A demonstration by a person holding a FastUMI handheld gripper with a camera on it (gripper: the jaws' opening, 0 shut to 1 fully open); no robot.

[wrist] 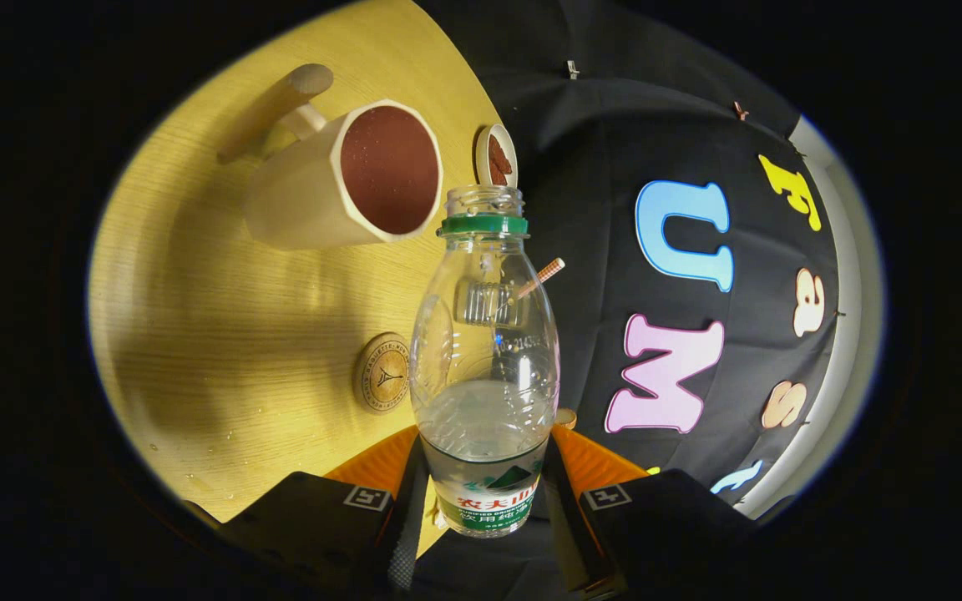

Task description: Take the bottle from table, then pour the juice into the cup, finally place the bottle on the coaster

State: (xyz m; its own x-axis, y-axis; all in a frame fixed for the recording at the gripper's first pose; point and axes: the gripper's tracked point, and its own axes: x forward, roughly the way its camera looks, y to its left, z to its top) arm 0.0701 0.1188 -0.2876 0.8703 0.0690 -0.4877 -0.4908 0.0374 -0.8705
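My gripper [485, 492] is shut on a clear plastic bottle [485, 359], both fingers pressing its labelled lower part. The bottle has no cap, a green neck ring and clear liquid in its lower half. The whole view is rolled sideways, so the bottle is tipped. Just beyond the bottle's mouth stands a cream faceted cup [347, 179] with a wooden handle and a dark brown inside; its opening faces the mouth. A round wooden coaster [382, 372] with a tower drawing lies on the table beside the bottle's body.
The light wooden table [222, 317] carries a few water drops near the fingers. A small round dish [496, 155] with brown contents sits beyond the bottle's mouth, near the table's edge. A striped straw [541, 278] shows behind the bottle. The black booth wall is on the right.
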